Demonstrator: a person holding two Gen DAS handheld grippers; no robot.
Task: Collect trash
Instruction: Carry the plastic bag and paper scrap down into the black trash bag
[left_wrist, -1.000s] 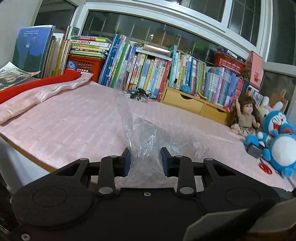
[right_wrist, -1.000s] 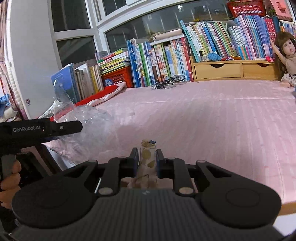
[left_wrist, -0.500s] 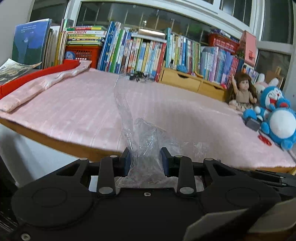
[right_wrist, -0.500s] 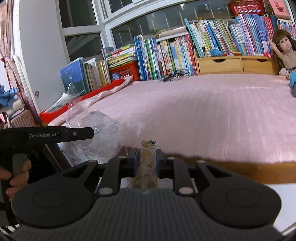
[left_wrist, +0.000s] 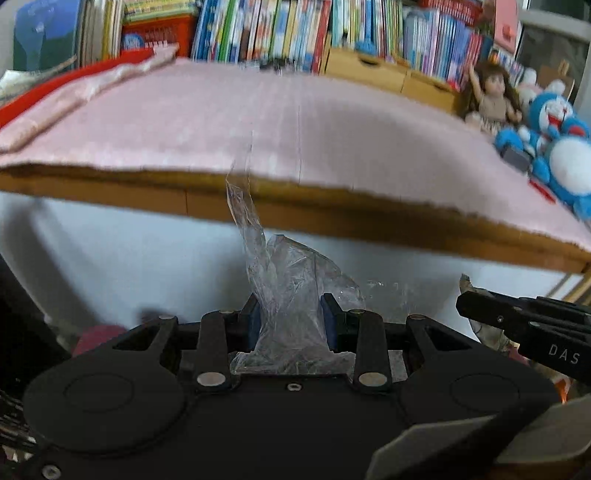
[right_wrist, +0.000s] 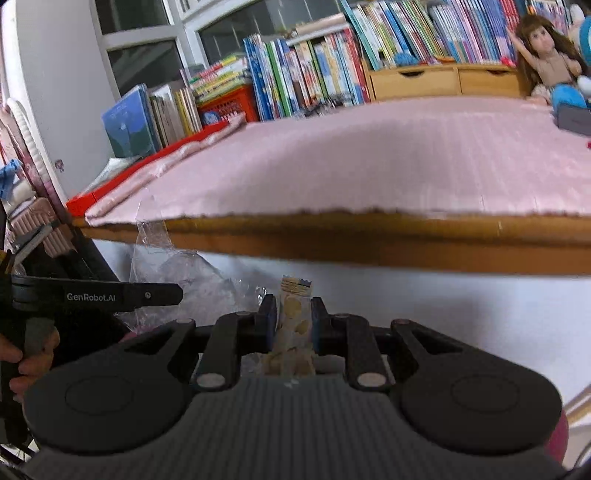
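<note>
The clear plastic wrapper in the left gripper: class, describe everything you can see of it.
The clear plastic wrapper is a thin, see-through film, crumpled and creased, with glints of light on its folds. The left gripper is shut on its bunched lower part, blue pads pressing either side. A narrow twisted strip rises upright above the bunch, in front of the table edge. It hangs in the air below the tabletop. From the right wrist view it billows loosely beside the gripper's finger.
</note>
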